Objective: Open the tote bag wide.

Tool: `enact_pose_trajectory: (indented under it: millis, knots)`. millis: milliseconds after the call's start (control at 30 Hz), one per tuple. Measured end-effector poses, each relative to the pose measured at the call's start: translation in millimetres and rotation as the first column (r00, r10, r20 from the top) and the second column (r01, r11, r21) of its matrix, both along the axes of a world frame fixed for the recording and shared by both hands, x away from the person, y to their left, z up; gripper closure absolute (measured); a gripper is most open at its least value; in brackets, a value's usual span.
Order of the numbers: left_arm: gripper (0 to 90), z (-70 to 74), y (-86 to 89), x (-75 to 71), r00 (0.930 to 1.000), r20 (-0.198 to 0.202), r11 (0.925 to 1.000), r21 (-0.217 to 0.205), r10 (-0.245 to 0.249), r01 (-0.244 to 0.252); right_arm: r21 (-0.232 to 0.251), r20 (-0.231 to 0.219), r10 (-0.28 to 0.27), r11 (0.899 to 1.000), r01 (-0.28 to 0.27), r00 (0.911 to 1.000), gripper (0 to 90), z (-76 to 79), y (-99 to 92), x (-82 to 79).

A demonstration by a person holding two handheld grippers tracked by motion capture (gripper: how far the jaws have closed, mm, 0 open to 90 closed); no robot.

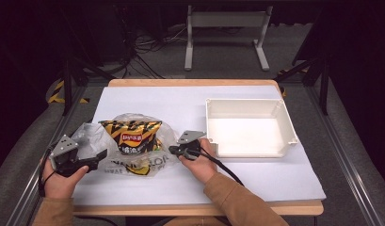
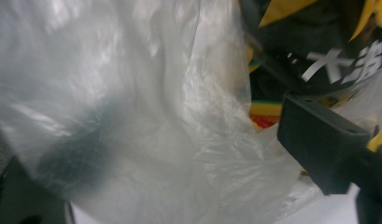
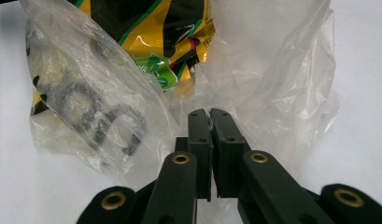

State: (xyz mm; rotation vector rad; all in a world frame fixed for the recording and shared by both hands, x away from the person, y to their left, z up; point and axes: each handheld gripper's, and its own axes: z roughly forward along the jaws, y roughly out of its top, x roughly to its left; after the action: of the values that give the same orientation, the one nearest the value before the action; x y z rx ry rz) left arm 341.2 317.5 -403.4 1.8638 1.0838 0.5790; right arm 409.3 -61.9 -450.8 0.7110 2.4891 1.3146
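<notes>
A yellow and black chip bag (image 1: 133, 134) sits inside a clear plastic bag (image 1: 93, 136) on the white sheet, left of centre. My left gripper (image 1: 97, 159) is at the bag's left side with its jaws spread apart, open. In the left gripper view the film (image 2: 132, 116) billows between the jaws. One black finger (image 2: 319, 140) shows at the right, and the other is a dark shadow behind the film. My right gripper (image 3: 210, 113) is shut on the clear bag's (image 3: 272, 84) right edge, with thin film pinched between its tips. The chip bag (image 3: 151, 28) lies just beyond.
A white rectangular bin (image 1: 249, 153) with nothing in it stands to the right of my right gripper (image 1: 173, 149). A white sheet (image 1: 180, 103) covers the wooden table. Metal rails run along both sides, and a stand and cables sit on the floor behind.
</notes>
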Motion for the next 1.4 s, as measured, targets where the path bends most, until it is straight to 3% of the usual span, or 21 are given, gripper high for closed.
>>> enact_pose_trajectory:
  millis: [267, 533, 733, 867, 967, 1033, 1133, 1267, 1367, 1400]
  knots:
    - [13.4, 17.9, 5.4, -9.1, 0.9976, 0.059, 0.9991, -0.024, 0.036, -0.035, 0.003, -0.005, 0.000, 1.000, 0.000, 1.0000, 86.9, 0.1, -0.4, 0.4]
    - [13.7, 34.0, 24.5, -14.0, 0.9852, 0.117, 0.9902, -0.076, 0.125, -0.117, 0.004, -0.005, -0.001, 1.000, 0.001, 1.0000, 86.5, 0.0, -0.4, 0.4]
    - [15.6, 41.2, 21.0, -10.2, 0.9828, 0.154, 0.9930, -0.076, 0.102, -0.091, 0.003, -0.002, -0.001, 1.000, 0.001, 1.0000, 86.4, 0.0, -0.4, 0.1]
    - [21.9, 41.8, 19.3, -3.6, 0.9859, 0.160, 0.9965, -0.074, 0.049, -0.037, 0.004, -0.001, -0.001, 1.000, 0.001, 1.0000, 86.2, 0.0, -0.5, 0.1]
    - [36.5, 37.5, 23.0, 0.9, 0.9885, 0.151, 0.9955, -0.095, 0.005, 0.010, 0.006, 0.000, 0.000, 1.000, 0.000, 1.0000, 86.1, 0.0, -0.7, 0.0]
    - [59.5, 34.4, 24.5, 1.0, 0.9882, 0.152, 0.9948, -0.096, -0.019, 0.034, 0.008, 0.000, 0.000, 1.000, 0.000, 1.0000, 86.1, 0.1, -0.9, 0.0]
    - [85.4, 31.9, 24.9, -0.5, 0.9875, 0.155, 0.9951, -0.090, -0.027, 0.041, 0.009, 0.002, 0.000, 1.000, 0.000, 1.0000, 86.1, 0.0, -1.0, 0.0]
    - [88.9, 26.6, 21.9, 0.0, 0.9896, 0.140, 0.9976, -0.055, -0.034, 0.042, 0.010, 0.004, -0.002, 1.000, 0.002, 1.0000, 86.0, 0.1, -1.2, -0.2]
    - [89.3, 15.8, 18.0, 6.6, 0.9946, 0.093, 0.9983, -0.032, -0.046, 0.049, 0.007, 0.006, -0.002, 1.000, 0.002, 1.0000, 86.1, 0.1, -0.8, -0.3]
    - [89.3, 7.4, 14.3, 11.3, 0.9968, 0.060, 0.9985, -0.011, -0.053, 0.054, 0.008, 0.005, -0.002, 1.000, 0.002, 1.0000, 86.1, 0.1, -0.9, -0.3]
